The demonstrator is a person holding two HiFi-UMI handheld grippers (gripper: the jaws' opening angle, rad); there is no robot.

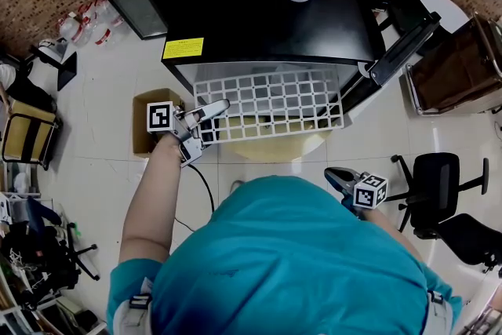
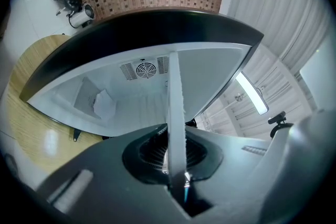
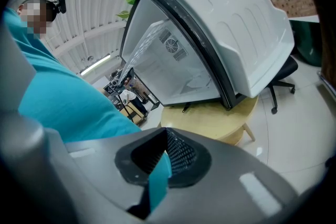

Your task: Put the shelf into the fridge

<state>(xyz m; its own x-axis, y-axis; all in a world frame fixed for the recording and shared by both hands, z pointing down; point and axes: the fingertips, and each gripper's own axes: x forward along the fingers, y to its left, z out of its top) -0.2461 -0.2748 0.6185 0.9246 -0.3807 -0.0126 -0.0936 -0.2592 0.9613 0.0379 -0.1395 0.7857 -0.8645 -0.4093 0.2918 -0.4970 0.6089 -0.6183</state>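
We have the left gripper [image 1: 213, 109] clamped on the shelf [image 1: 274, 102] at its front-left corner (it shows edge-on between the jaws in the left gripper view). The shelf sits partly inside the open fridge [image 1: 259, 12], with its front sticking out. The right gripper [image 1: 339, 179] is closed and empty, near our torso.

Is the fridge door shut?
No, the fridge door stands swung open, and the white shelf sticks out of the fridge.
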